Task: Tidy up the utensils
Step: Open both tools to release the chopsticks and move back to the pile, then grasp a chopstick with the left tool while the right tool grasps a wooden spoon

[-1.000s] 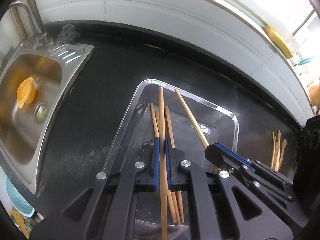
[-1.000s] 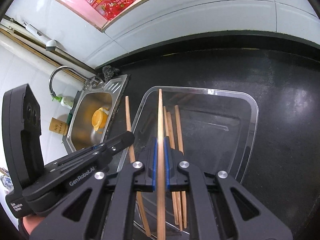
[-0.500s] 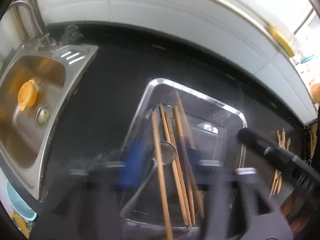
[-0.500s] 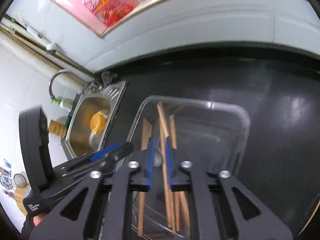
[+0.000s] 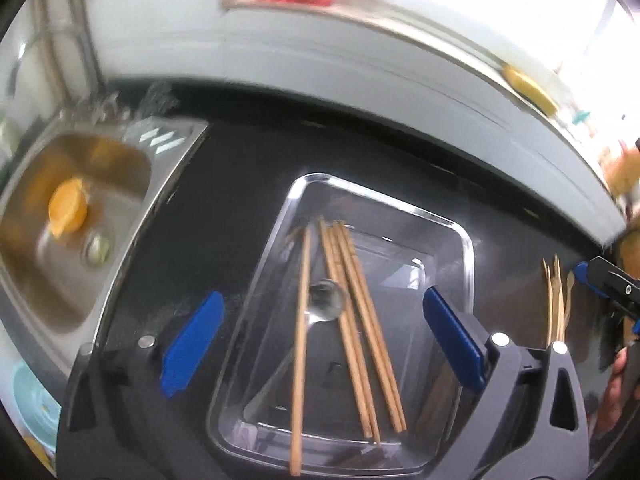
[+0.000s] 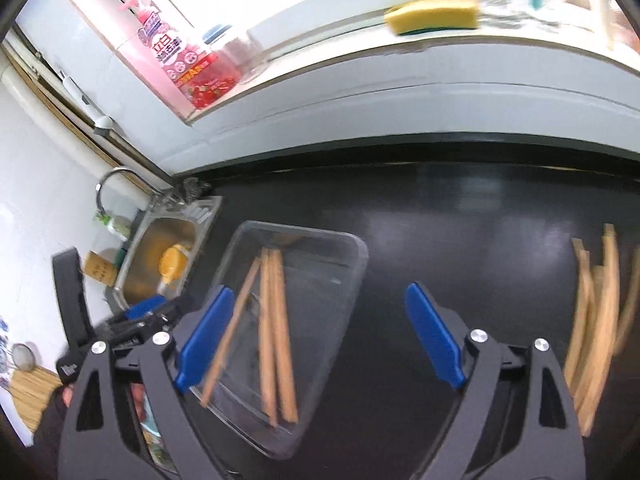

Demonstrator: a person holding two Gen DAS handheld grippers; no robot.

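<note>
left wrist view: the left gripper hangs above the clear plastic tray with its blue-padded tongs spread wide apart and nothing between them. the tray sits on the black countertop. inside it lie wooden chopsticks, lengthwise, one set a little apart on the left and a tight bunch beside it, with a metal spoon under them, its bowl showing between the sticks. the steel sink is off to the left with an orange cup in it. far right, a second bunch of wooden utensils lies on the counter, and the tip of the right gripper shows just beside it.

right wrist view: the right gripper also has its tongs wide apart, holding nothing, above bare counter between the tray and the loose wooden utensils at the right. the chopsticks rest in the tray. the left gripper shows at the left edge. a yellow sponge sits on the ledge above.
</note>
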